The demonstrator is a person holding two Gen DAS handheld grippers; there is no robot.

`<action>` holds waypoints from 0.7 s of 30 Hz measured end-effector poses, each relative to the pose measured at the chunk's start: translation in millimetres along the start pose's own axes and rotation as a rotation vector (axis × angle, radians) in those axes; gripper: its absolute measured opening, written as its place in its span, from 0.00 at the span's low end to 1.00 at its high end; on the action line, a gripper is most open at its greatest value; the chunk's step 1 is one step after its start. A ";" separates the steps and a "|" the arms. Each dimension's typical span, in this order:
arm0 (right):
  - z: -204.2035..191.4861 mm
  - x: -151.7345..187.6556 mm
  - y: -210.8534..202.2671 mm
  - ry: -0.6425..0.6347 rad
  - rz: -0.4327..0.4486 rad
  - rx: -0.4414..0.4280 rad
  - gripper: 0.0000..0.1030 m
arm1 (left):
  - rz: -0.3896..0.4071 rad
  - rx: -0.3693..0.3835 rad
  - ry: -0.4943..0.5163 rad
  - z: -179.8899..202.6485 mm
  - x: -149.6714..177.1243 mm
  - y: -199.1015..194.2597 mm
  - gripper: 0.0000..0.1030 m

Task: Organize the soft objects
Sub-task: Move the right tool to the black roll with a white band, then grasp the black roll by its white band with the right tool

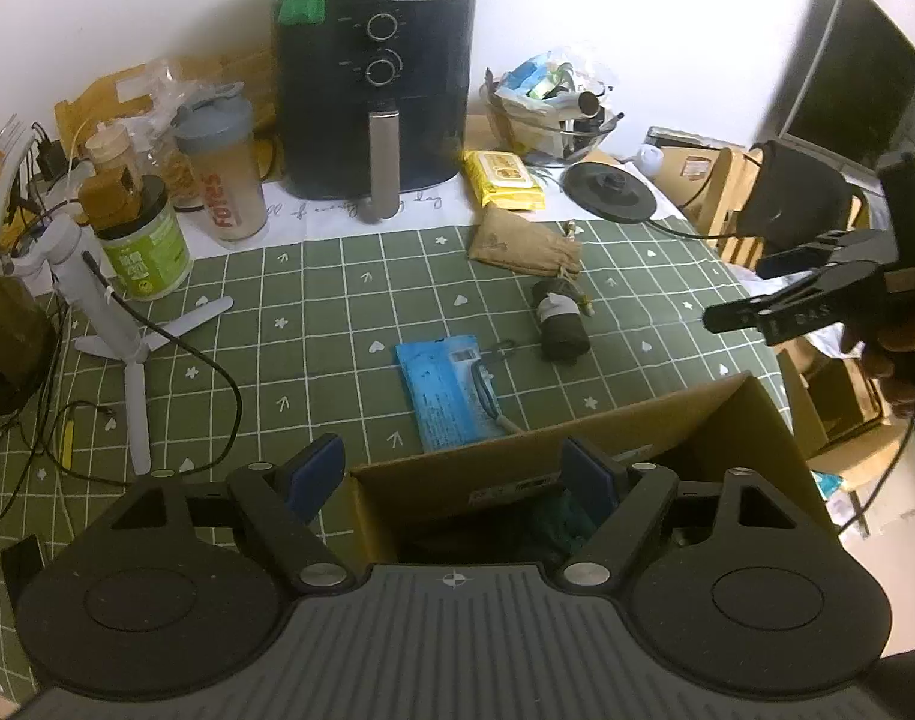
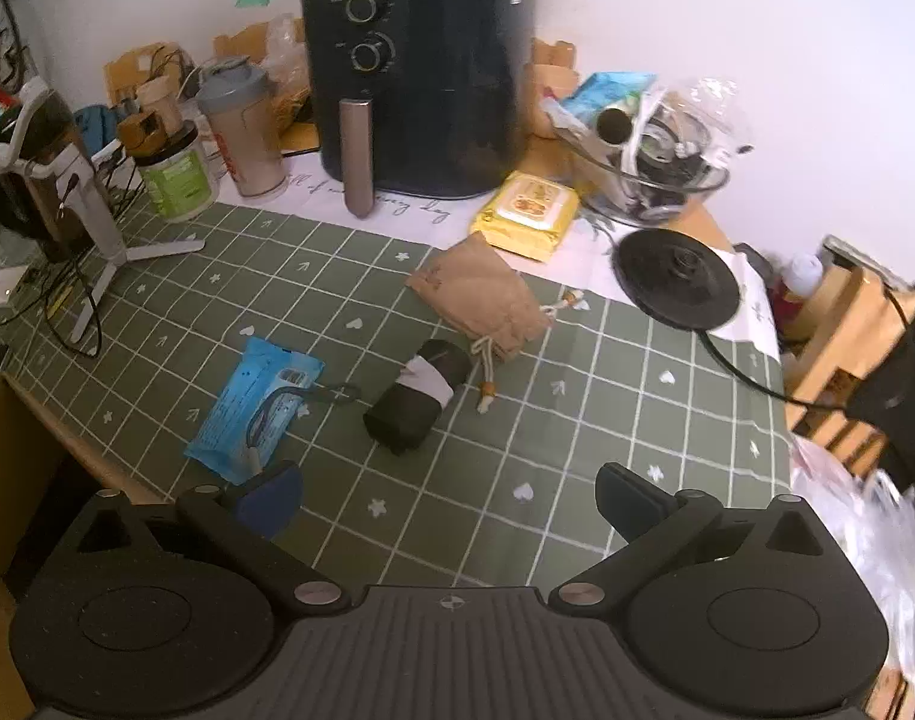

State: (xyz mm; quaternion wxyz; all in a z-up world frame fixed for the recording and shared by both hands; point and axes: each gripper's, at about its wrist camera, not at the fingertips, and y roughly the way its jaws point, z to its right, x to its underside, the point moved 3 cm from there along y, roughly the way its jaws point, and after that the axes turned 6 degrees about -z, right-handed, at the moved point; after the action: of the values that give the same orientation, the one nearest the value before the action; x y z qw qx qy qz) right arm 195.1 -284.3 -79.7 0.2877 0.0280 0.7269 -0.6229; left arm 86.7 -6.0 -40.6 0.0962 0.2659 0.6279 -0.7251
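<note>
A blue soft packet (image 1: 448,391) (image 2: 254,405), a dark rolled cloth with a white band (image 1: 560,324) (image 2: 418,399) and a tan drawstring pouch (image 1: 523,240) (image 2: 481,294) lie on the green checked tablecloth. An open cardboard box (image 1: 577,450) stands at the near edge, with a teal item inside. My left gripper (image 1: 454,474) is open and empty above the box's front wall. My right gripper (image 2: 451,501) is open and empty, above the cloth near the roll; it shows at the right in the left wrist view (image 1: 775,315).
A black air fryer (image 1: 376,90) (image 2: 421,78), yellow wipes pack (image 1: 505,177) (image 2: 526,216), kettle base (image 1: 610,189) (image 2: 676,276), glass bowl of clutter (image 2: 655,150), shaker bottle (image 1: 223,174), green jar (image 1: 145,240) and a white tripod (image 1: 109,312) with cables crowd the back and left.
</note>
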 end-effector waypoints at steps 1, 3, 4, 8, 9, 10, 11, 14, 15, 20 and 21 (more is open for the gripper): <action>0.8 -2.7 5.5 0.000 -0.005 -0.018 1.00 | -0.002 -0.002 -0.005 -0.9 0.0 -0.1 0.77; 3.5 -8.3 17.5 0.014 -0.019 -0.062 1.00 | -0.005 -0.006 -0.018 -2.2 0.8 -0.2 0.77; 4.4 -11.2 25.3 0.025 -0.029 -0.090 1.00 | -0.007 -0.009 -0.024 -2.2 1.3 -0.4 0.77; 3.9 -19.4 55.7 0.024 -0.065 -0.148 1.00 | -0.019 -0.022 -0.047 -5.0 4.4 -0.6 0.77; 2.8 -20.6 63.1 0.016 -0.067 -0.156 1.00 | -0.023 -0.026 -0.053 -6.1 5.5 -0.6 0.77; 2.3 -22.4 71.4 0.009 -0.069 -0.163 1.00 | -0.028 -0.030 -0.061 -7.4 6.6 -0.6 0.77; 2.1 -23.6 78.9 0.006 -0.072 -0.168 1.00 | -0.031 -0.035 -0.068 -8.7 7.6 -0.6 0.77; 3.6 -28.6 103.2 0.008 -0.067 -0.201 1.00 | -0.037 -0.045 -0.091 -12.9 10.5 -1.9 0.77; 4.4 -30.0 109.4 0.013 -0.064 -0.213 1.00 | -0.039 -0.049 -0.098 -14.1 11.1 -2.3 0.77; 4.6 -37.7 140.8 0.025 -0.066 -0.247 0.94 | -0.050 -0.068 -0.138 -20.7 14.7 -3.5 0.77; 3.6 -39.3 146.7 0.022 -0.071 -0.251 0.91 | -0.051 -0.071 -0.145 -22.1 15.6 -4.0 0.77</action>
State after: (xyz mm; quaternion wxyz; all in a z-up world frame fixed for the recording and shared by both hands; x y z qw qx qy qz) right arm 287.7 -242.5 -192.6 0.2587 -0.0271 0.8029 -0.5364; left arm 77.5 19.0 -46.6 0.1324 0.1932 0.6512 -0.7218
